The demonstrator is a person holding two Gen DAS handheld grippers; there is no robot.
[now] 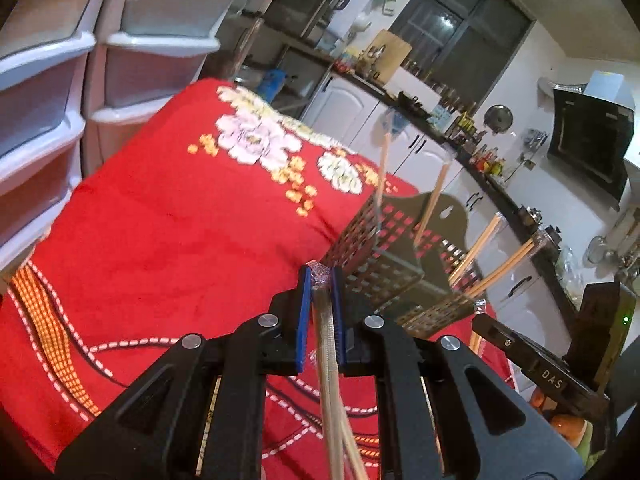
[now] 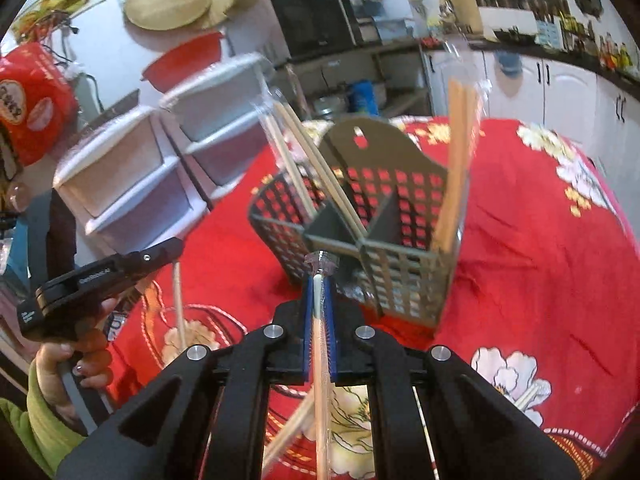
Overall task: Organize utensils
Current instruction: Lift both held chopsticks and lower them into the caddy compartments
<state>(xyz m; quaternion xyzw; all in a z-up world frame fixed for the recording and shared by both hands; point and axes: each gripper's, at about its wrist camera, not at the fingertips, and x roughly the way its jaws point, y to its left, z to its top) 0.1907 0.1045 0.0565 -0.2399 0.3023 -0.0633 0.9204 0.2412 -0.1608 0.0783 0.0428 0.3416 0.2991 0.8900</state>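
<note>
A grey perforated utensil caddy [image 2: 360,216] with dividers stands on the red floral tablecloth [image 2: 540,240]; it also shows in the left wrist view [image 1: 384,256]. Wrapped chopstick pairs [image 2: 456,168] stand in its compartments, others lean at the left [image 2: 304,168]. My left gripper [image 1: 320,276] is shut on a wrapped chopstick pair [image 1: 326,340], just left of the caddy. My right gripper [image 2: 319,276] is shut on another wrapped chopstick pair [image 2: 320,352], its tip close to the caddy's near wall. The left gripper's body [image 2: 100,280] shows at the left of the right wrist view.
White plastic drawer units [image 2: 132,184] stand at the table's left edge [image 1: 48,92]. More wrapped chopsticks [image 2: 178,304] lie on the cloth near the hand. A kitchen counter [image 1: 460,140] with bottles runs behind the table.
</note>
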